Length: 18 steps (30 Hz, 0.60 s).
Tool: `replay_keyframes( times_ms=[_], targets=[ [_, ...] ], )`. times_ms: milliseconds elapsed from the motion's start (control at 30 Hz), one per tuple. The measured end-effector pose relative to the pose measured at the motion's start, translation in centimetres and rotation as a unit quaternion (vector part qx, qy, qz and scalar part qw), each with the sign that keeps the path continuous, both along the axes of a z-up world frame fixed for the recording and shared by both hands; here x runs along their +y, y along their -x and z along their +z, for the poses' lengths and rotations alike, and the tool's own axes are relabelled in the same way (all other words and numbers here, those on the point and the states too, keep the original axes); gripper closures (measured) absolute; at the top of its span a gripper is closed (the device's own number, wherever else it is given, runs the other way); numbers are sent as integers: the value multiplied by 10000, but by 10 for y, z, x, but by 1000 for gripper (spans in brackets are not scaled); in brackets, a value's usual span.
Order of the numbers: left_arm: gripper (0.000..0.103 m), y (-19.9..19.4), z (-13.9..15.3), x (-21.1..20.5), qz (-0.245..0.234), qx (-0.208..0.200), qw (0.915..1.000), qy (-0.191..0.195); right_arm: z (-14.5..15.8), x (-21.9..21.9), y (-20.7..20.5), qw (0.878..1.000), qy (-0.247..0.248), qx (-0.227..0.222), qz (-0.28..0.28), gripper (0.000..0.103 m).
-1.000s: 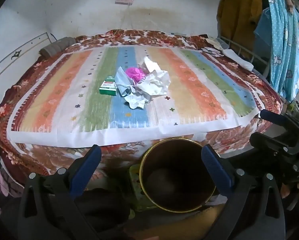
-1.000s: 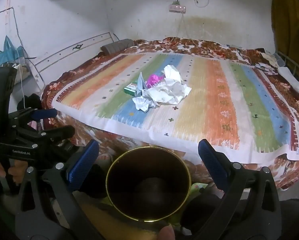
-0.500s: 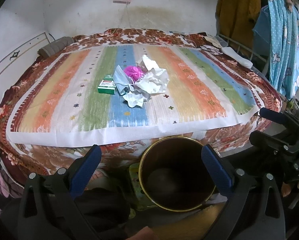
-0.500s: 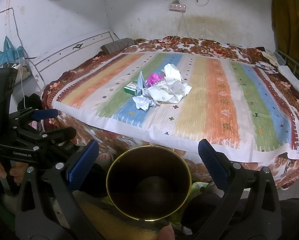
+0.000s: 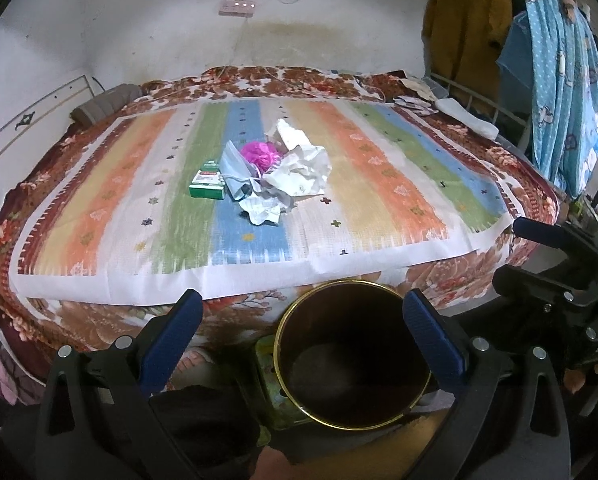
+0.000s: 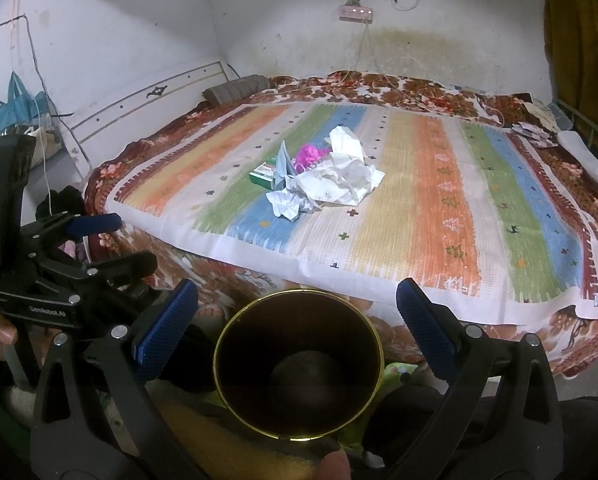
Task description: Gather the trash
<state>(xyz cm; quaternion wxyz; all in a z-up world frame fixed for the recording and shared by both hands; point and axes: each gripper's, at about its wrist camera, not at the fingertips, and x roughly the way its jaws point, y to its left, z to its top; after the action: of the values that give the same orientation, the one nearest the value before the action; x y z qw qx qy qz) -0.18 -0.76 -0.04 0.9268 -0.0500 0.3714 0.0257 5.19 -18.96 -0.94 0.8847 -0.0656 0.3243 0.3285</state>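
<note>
Gold-rimmed bin (image 5: 353,364) sits between trash pile (image 5: 275,176) and both grippers (image 5: 303,336) (image 6: 297,328), spread apart, empty.

**Setting: bedroom in a home**

A bed (image 5: 99,312) with a floral blanket fills the room, a striped cloth (image 5: 379,184) spread over it. Stained white walls, a lit power strip (image 6: 356,13) with dangling cords. Clothes (image 5: 467,32) and a blue patterned curtain (image 5: 559,92) hang at the right.

I count one green box (image 5: 207,181), one pink tuft (image 5: 260,155), one face mask (image 5: 235,168), several crumpled papers (image 5: 299,172), all beyond one bin (image 5: 353,360).
</note>
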Motion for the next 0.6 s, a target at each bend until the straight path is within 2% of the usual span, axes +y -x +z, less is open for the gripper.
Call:
replay_keyframes(
  times_ms=[133, 333, 600],
  targets=[
    [5, -1, 3, -1, 37, -97, 9999, -84, 1, -1, 0, 10000, -9, 21, -7, 8],
    [5, -4, 3, 7, 139, 65, 9999, 65, 1, -1, -1, 10000, 13, 42, 1, 8],
    [5, -4, 2, 10, 232, 103, 9997, 13, 1, 0, -1, 10000, 21, 40, 4, 8]
  ],
)
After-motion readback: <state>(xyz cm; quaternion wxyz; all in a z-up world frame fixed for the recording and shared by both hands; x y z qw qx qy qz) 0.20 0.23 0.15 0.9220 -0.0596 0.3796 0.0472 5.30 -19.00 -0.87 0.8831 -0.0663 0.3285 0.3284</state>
